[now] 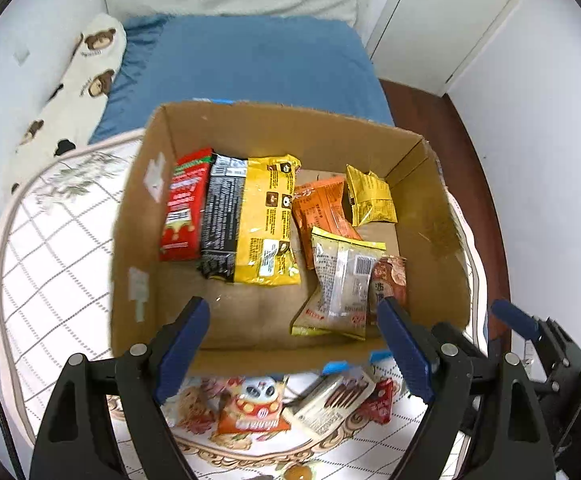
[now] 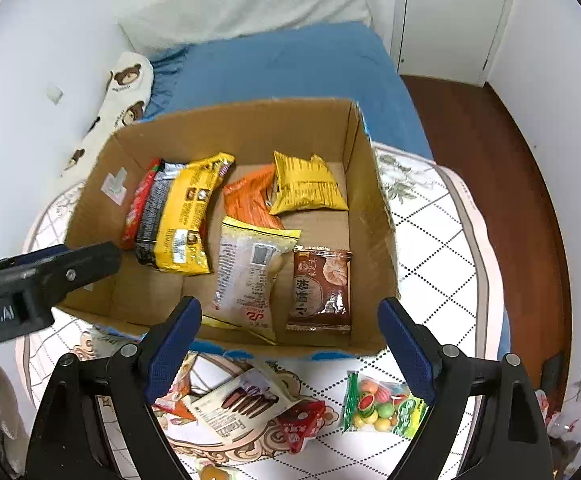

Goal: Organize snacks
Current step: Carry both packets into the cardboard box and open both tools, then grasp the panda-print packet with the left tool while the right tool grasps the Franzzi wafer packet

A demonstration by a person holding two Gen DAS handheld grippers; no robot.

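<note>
Both claws are spread wide and holding nothing right now: the left claw (image 1: 292,344) hangs over the near edge of the cardboard box (image 2: 366,200), the right claw (image 2: 290,342) likewise. The box already has a row of packets leaning along its left side (red, black, big yellow one (image 1: 268,220)), plus an orange one, a small yellow bag (image 2: 306,186), a pale packet (image 2: 246,276) and a brown pastry packet (image 2: 322,288) lying flat.

What's left sits on the patterned quilt just in front of the box: a white chocolate-stick packet (image 2: 234,404), a small red packet (image 2: 302,422), an orange panda snack (image 1: 254,408) and a bag of colourful candy (image 2: 382,400).

My take: the next grab is probably one of those loose ones. I'd come straight down on the chocolate-stick packet across its short side, pinch the film lightly so nothing cracks, and drop it in the bare spot at the box's near left.

Hard to see: the claw arms cover part of the loose pile, the packets overlap so I can't count them exactly, and the print is mostly too small to read.
</note>
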